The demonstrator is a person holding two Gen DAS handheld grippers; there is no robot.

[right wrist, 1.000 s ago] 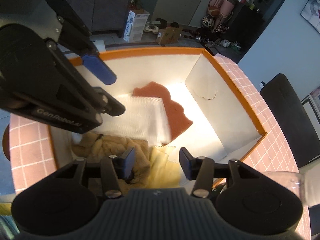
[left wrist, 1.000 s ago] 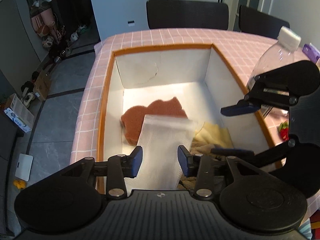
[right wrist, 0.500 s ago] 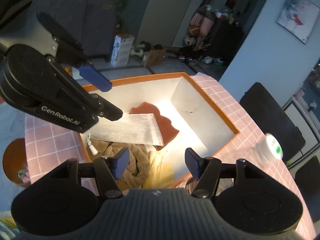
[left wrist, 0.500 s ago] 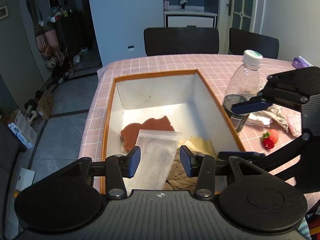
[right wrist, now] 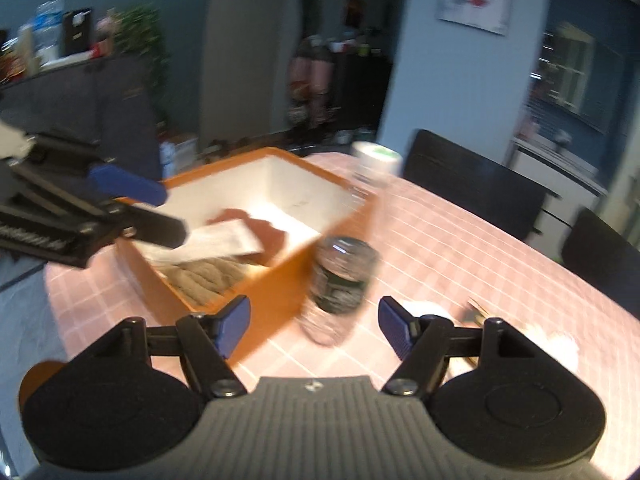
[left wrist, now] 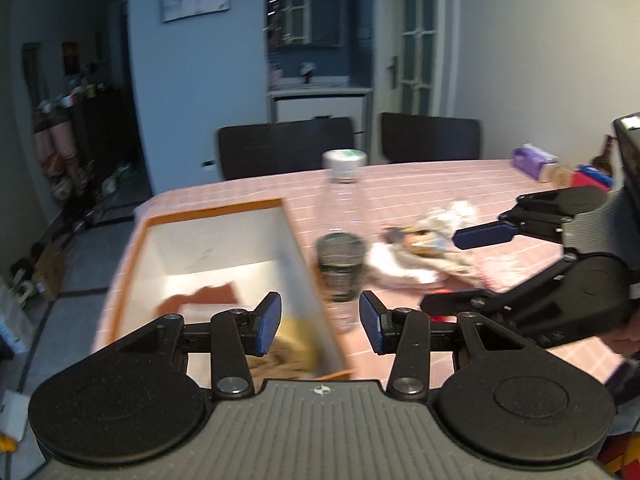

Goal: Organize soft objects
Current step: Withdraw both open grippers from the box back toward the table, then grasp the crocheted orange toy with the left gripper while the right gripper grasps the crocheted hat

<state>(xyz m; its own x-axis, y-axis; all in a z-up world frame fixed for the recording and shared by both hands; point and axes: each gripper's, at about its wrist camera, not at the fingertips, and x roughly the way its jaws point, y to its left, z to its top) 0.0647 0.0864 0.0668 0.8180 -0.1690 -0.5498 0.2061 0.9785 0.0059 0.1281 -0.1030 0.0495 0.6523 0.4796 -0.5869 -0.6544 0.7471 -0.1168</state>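
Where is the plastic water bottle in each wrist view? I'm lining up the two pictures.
Left wrist: plastic water bottle stands centre, just right of the orange-rimmed box.
Right wrist: bottle centre, again right of the box, seen blurred.
Shared landmark: the orange-rimmed box on the pink checked tablecloth.

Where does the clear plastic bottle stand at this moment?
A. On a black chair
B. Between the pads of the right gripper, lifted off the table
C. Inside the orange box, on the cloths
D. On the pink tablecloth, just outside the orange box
D: the plastic bottle stands upright on the pink tablecloth, beside the outer wall of the orange box, and no gripper holds it.
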